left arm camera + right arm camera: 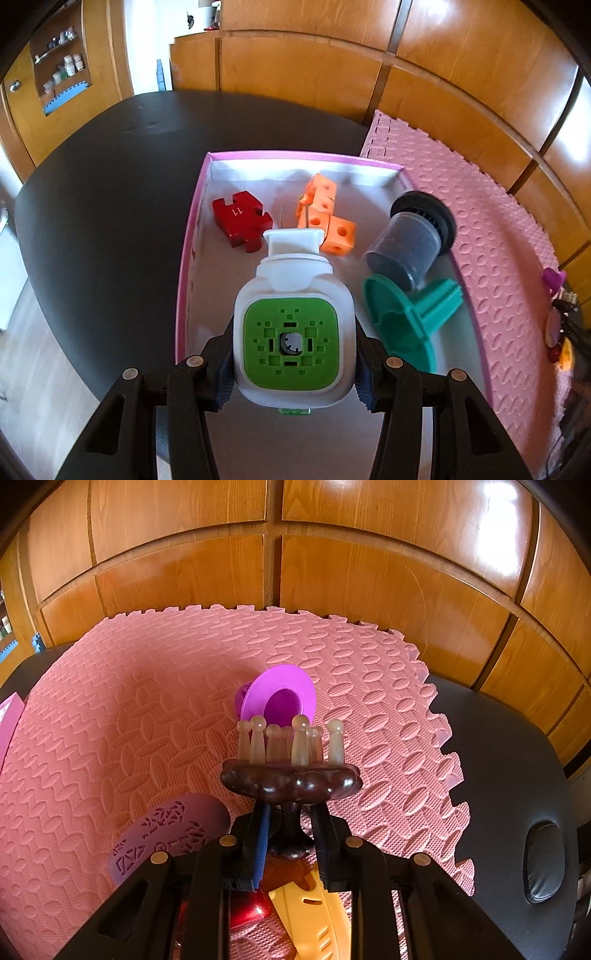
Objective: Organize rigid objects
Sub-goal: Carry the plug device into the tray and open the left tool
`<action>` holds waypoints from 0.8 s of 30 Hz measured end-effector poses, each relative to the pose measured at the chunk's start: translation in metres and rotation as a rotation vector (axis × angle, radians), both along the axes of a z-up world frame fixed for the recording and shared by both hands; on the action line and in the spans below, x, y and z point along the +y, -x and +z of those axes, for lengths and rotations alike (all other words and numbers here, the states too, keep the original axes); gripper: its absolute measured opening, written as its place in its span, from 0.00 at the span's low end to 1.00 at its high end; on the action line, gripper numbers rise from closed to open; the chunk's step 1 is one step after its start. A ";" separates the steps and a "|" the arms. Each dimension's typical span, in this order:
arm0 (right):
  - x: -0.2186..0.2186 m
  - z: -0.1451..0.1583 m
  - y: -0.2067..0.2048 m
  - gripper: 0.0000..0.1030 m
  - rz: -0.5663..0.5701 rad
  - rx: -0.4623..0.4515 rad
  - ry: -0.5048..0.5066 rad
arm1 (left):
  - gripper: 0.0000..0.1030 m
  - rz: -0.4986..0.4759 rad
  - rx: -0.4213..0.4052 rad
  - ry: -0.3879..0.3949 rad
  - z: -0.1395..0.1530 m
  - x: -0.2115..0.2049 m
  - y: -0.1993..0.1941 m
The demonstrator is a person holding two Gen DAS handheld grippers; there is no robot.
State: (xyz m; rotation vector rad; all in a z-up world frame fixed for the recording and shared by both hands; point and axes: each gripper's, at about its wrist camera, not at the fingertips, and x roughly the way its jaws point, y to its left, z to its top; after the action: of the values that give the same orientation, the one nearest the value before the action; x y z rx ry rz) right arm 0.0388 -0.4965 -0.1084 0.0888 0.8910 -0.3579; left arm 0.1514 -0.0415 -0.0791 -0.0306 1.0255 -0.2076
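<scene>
Firmly, left hand-held gripper [293, 373] pinches glossy rounded-square device [291, 343].

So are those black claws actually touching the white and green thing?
Touching. The left wrist view shows the left gripper with both fingers pressed against the sides of the white and green device.

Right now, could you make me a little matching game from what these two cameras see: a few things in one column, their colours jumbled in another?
Things:
1. puzzle block
2. cubes
3. funnel
4. plate

Colours:
A. teal
B. purple
C. red
D. orange

Pairs: 1-C, 2-D, 3-A, 4-B. The first three lie in the box; the plate leans on the mat.
</scene>
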 end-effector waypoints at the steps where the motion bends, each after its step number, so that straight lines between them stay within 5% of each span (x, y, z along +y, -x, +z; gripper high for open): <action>1: 0.000 0.000 0.000 0.20 0.001 0.001 0.001 | 0.51 0.000 0.001 -0.003 -0.001 0.001 0.000; 9: 0.000 0.000 0.000 0.20 0.001 -0.002 -0.001 | 0.52 -0.012 -0.029 0.001 0.005 -0.004 0.002; 14: 0.000 -0.001 0.000 0.20 -0.003 -0.005 0.003 | 0.60 -0.037 -0.110 -0.013 0.028 -0.007 0.023; 24: -0.001 -0.001 0.003 0.21 -0.024 -0.032 -0.025 | 0.60 -0.059 -0.199 -0.057 0.053 -0.019 0.063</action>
State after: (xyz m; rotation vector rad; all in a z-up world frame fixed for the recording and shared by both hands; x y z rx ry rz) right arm 0.0358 -0.4979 -0.1091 0.1285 0.8637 -0.3669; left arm 0.0883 -0.0605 -0.0260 0.0709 0.8345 -0.2301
